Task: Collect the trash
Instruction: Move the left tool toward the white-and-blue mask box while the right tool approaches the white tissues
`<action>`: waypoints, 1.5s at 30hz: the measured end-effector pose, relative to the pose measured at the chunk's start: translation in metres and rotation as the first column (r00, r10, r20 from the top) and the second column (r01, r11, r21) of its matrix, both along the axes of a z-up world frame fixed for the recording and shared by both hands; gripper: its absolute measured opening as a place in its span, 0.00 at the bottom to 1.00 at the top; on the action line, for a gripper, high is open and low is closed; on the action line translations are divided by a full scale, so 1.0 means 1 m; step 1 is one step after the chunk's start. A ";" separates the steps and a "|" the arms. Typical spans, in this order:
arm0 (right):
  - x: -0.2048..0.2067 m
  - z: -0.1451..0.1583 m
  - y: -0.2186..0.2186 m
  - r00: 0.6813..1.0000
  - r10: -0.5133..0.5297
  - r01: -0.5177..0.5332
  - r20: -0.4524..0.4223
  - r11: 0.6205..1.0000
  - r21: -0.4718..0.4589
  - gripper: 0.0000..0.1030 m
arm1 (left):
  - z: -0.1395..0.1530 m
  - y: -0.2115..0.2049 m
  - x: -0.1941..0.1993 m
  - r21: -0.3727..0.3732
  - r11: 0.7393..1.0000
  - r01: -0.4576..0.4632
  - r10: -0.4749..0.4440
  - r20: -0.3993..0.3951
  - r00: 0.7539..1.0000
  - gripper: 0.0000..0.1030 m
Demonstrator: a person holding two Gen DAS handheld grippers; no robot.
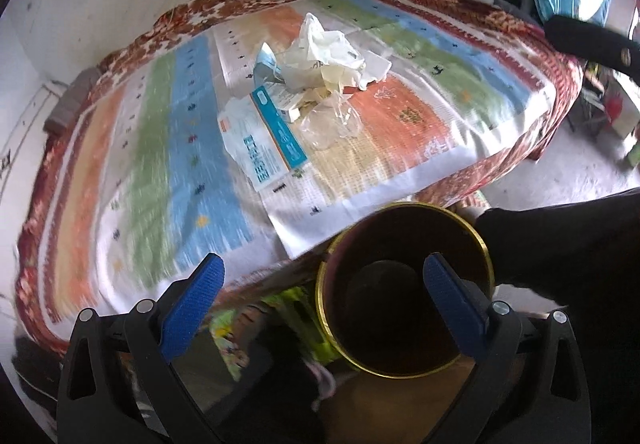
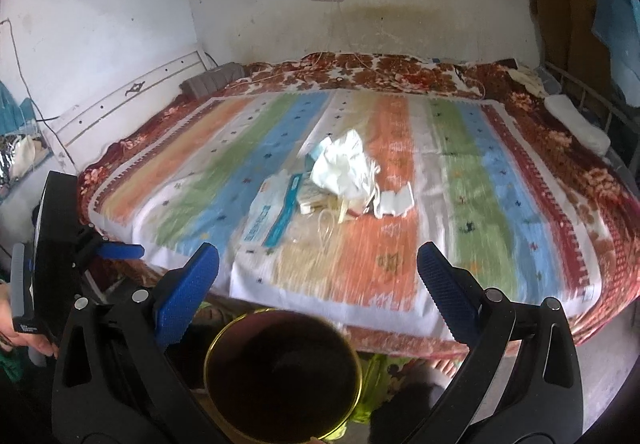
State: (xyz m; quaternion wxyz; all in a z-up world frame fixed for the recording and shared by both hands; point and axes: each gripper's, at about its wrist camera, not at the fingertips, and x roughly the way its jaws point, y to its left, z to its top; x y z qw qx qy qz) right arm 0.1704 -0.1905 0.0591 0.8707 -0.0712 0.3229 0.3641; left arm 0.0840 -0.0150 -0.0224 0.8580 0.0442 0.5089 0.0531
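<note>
- Left wrist view: left gripper (image 1: pixel 322 284), 2 blue fingers spread wide, nothing held. Trash pile (image 1: pixel 316 84) of wrappers, boxes and plastic is seen mid-bed on the striped sheet (image 1: pixel 420 116). Gold-rimmed bin (image 1: pixel 406 290) is placed below, beside the bed edge.
- Right wrist view: right gripper (image 2: pixel 318 268), fingers apart, empty. Pile (image 2: pixel 336 184) well ahead; bin (image 2: pixel 282 372) directly beneath.
- Step judged: approach, nothing yet collected. Next move: a reach forward to the pile and closure on 1 piece is called for.

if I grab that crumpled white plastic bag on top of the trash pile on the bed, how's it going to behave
The crumpled white plastic bag looks thin and creased, so it will probably be floppy and collapse between the fingers. It seems light, likely lifting easily. It rests against the blue-and-white package and clear wrapper, so it may drag them along.
</note>
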 end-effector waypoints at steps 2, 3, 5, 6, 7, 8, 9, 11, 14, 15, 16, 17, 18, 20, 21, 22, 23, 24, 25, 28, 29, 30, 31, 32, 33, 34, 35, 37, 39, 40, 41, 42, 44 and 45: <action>0.010 -0.001 0.007 1.000 0.000 0.000 -0.013 1.000 -0.009 0.92 | -0.004 0.003 0.010 0.023 1.000 0.011 -0.011 -0.019 1.000 0.94; 0.013 -0.001 0.009 1.000 0.001 -0.001 -0.020 1.000 -0.010 0.92 | -0.006 0.004 0.014 0.032 0.999 0.019 -0.018 -0.029 0.999 0.94; 0.024 -0.001 0.014 1.000 -0.008 0.008 -0.029 1.000 -0.015 0.92 | -0.012 0.003 0.022 0.041 0.998 0.042 -0.040 -0.056 0.998 0.94; 0.028 -0.001 0.015 0.999 -0.014 0.014 -0.031 1.000 -0.015 0.92 | -0.017 0.003 0.026 0.048 0.997 0.053 -0.050 -0.073 0.996 0.94; 0.034 -0.001 0.016 0.999 -0.021 0.020 -0.035 1.000 -0.013 0.92 | -0.020 0.002 0.028 0.059 0.996 0.061 -0.056 -0.085 0.995 0.94; 0.038 -0.001 0.018 0.999 -0.025 0.024 -0.041 1.000 -0.011 0.92 | -0.023 0.001 0.032 0.084 0.994 0.075 -0.067 -0.096 0.993 0.94; 0.044 -0.002 0.020 0.998 -0.032 0.031 -0.050 0.999 -0.010 0.92 | -0.026 0.000 0.035 0.111 0.990 0.085 -0.075 -0.099 0.992 0.94; 0.054 -0.006 0.024 0.997 -0.042 0.041 -0.068 0.999 -0.010 0.92 | -0.031 -0.001 0.043 0.173 0.979 0.108 -0.092 -0.098 0.991 0.94; 0.067 -0.010 0.029 0.993 -0.042 0.044 -0.114 0.999 0.011 0.92 | -0.038 0.002 0.055 0.204 0.970 0.130 -0.109 -0.110 0.988 0.94; 0.071 -0.010 0.030 0.992 -0.044 0.046 -0.120 0.999 0.015 0.92 | -0.042 0.006 0.059 0.195 0.972 0.129 -0.107 -0.122 0.987 0.94; 0.076 -0.011 0.031 0.990 -0.046 0.049 -0.130 0.999 0.022 0.92 | -0.043 0.007 0.061 0.191 0.973 0.130 -0.108 -0.125 0.986 0.93; 0.080 -0.012 0.032 0.988 -0.045 0.050 -0.148 0.998 0.031 0.92 | -0.046 0.009 0.064 0.192 0.972 0.138 -0.115 -0.126 0.985 0.91; 0.084 -0.014 0.033 0.985 -0.045 0.051 -0.165 0.998 0.037 0.92 | -0.048 0.009 0.066 0.210 0.967 0.144 -0.119 -0.124 0.985 0.91; 0.091 -0.016 0.037 0.980 -0.048 0.056 -0.191 0.998 0.040 0.92 | -0.053 0.007 0.071 0.240 0.957 0.160 -0.133 -0.123 0.983 0.91; 0.093 -0.016 0.039 0.981 -0.049 0.057 -0.190 0.998 0.037 0.92 | -0.056 0.007 0.072 0.251 0.953 0.171 -0.142 -0.129 0.981 0.91; 0.095 -0.015 0.043 0.982 -0.051 0.058 -0.182 0.998 0.031 0.92 | -0.059 0.006 0.073 0.259 0.949 0.179 -0.148 -0.133 0.980 0.91; 0.096 -0.015 0.045 0.983 -0.053 0.059 -0.176 0.998 0.028 0.92 | -0.063 0.004 0.075 0.278 0.941 0.191 -0.158 -0.137 0.978 0.91; 0.097 -0.015 0.049 0.984 -0.057 0.062 -0.168 0.998 0.023 0.92 | -0.065 0.004 0.075 0.288 0.937 0.198 -0.164 -0.137 0.977 0.91; 0.100 -0.016 0.052 0.984 -0.061 0.065 -0.166 0.998 0.018 0.92 | -0.068 0.002 0.076 0.301 0.931 0.207 -0.172 -0.137 0.975 0.91; 0.106 -0.020 0.065 0.981 -0.055 0.059 -0.186 0.998 0.011 0.92 | -0.076 -0.003 0.079 0.343 0.910 0.232 -0.194 -0.142 0.971 0.91; 0.108 -0.020 0.069 0.982 -0.055 0.057 -0.183 0.998 0.010 0.92 | -0.080 -0.004 0.081 0.356 0.903 0.239 -0.199 -0.146 0.969 0.91; 0.110 -0.020 0.074 0.984 -0.059 0.059 -0.171 0.998 -0.001 0.92 | -0.082 -0.005 0.081 0.365 0.898 0.245 -0.204 -0.148 0.968 0.91; 0.112 -0.021 0.078 0.984 -0.060 0.060 -0.166 0.998 -0.005 0.92 | -0.084 -0.007 0.082 0.373 0.893 0.250 -0.208 -0.149 0.967 0.91; 0.114 -0.022 0.081 0.984 -0.061 0.061 -0.166 0.998 -0.006 0.92 | -0.088 -0.008 0.083 0.388 0.885 0.256 -0.212 -0.152 0.965 0.91; 0.118 -0.023 0.085 0.983 -0.062 0.061 -0.171 0.998 -0.007 0.92 | -0.090 -0.008 0.084 0.398 0.879 0.261 -0.215 -0.157 0.964 0.91; 0.121 -0.024 0.088 0.982 -0.064 0.064 -0.176 0.998 -0.006 0.91 | -0.092 -0.007 0.085 0.403 0.876 0.264 -0.216 -0.161 0.963 0.91; 0.124 -0.025 0.091 0.982 -0.066 0.066 -0.178 0.998 -0.007 0.91 | -0.095 -0.006 0.086 0.410 0.873 0.264 -0.212 -0.168 0.963 0.91; 0.130 -0.027 0.100 0.981 -0.067 0.066 -0.180 0.998 -0.015 0.90 | -0.099 -0.004 0.088 0.419 0.868 0.265 -0.210 -0.173 0.962 0.91; 0.136 -0.031 0.108 0.981 -0.070 0.067 -0.181 0.997 -0.026 0.89 | -0.103 -0.003 0.090 0.441 0.856 0.268 -0.212 -0.171 0.962 0.91; 0.140 -0.034 0.112 0.980 -0.072 0.067 -0.187 0.997 -0.030 0.88 | -0.106 -0.003 0.091 0.454 0.849 0.270 -0.214 -0.172 0.962 0.91; 0.142 -0.035 0.115 0.978 -0.073 0.068 -0.193 0.997 -0.031 0.87 | -0.108 -0.002 0.093 0.460 0.846 0.270 -0.213 -0.173 0.962 0.91; 0.146 -0.039 0.119 0.976 -0.075 0.070 -0.204 0.997 -0.030 0.87 | -0.110 -0.002 0.095 0.465 0.843 0.271 -0.213 -0.175 0.961 0.91; 0.153 -0.044 0.124 0.972 -0.083 0.078 -0.220 0.996 -0.030 0.84 | -0.113 -0.002 0.099 0.478 0.835 0.272 -0.215 -0.173 0.961 0.91; 0.157 -0.048 0.127 0.969 -0.090 0.084 -0.230 0.996 -0.033 0.83 | -0.115 -0.001 0.101 0.488 0.830 0.270 -0.212 -0.170 0.962 0.91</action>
